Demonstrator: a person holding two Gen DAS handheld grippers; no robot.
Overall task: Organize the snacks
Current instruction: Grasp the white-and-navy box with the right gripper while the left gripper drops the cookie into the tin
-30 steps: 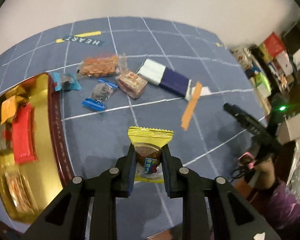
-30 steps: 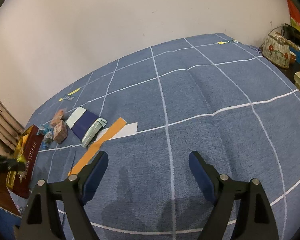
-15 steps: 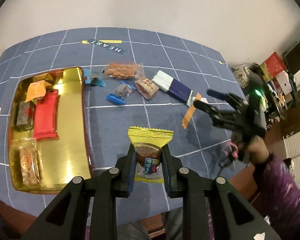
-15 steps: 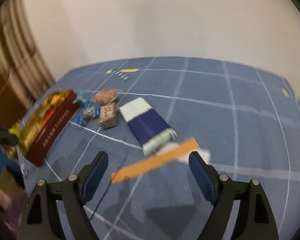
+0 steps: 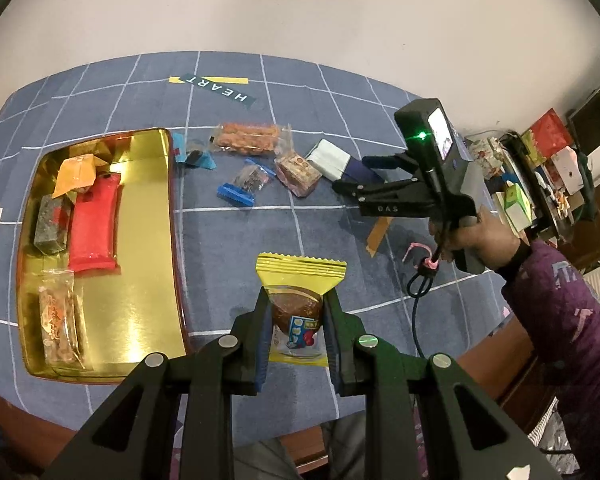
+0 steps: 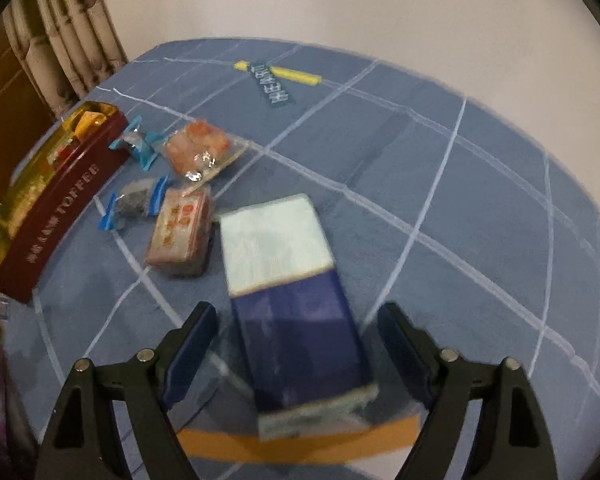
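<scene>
- The left gripper (image 5: 297,312) grips a yellow snack packet (image 5: 300,298), its two fingers clamped on the packet's clear middle where a brown cake shows; the packet is held above the blue cloth (image 5: 236,248), just to the right of the gold tin tray (image 5: 140,280).
- Inside the gold tin tray lie a red packet (image 5: 94,228), an orange packet (image 5: 76,172) at its far end, a dark wrapped bar (image 5: 52,224) left of the red one, and a clear packet of brown pieces (image 5: 58,324) at its near end.
- On the cloth to the right of the tray, in the left wrist view: a small blue-ended sweet (image 5: 194,156) almost against the tray's far corner, a clear pack of orange biscuits (image 5: 248,138) beyond it, a second blue-ended sweet (image 5: 246,182), and a pink-printed block (image 5: 298,172).
- The right gripper (image 6: 296,352) is spread wide and grasps nothing; its fingers stand on either side of the dark end of a white-and-navy box (image 6: 288,296) without touching it.
- That box lies on the cloth well to the right of the tray, just beside the pink-printed block, its near end resting on an orange strip (image 6: 300,446).
- The tray's maroon outer wall reads "TOFFEE" in the right wrist view, which is blurred.
- A "HEART" label (image 5: 220,90) sits on the cloth beyond the tray.
</scene>
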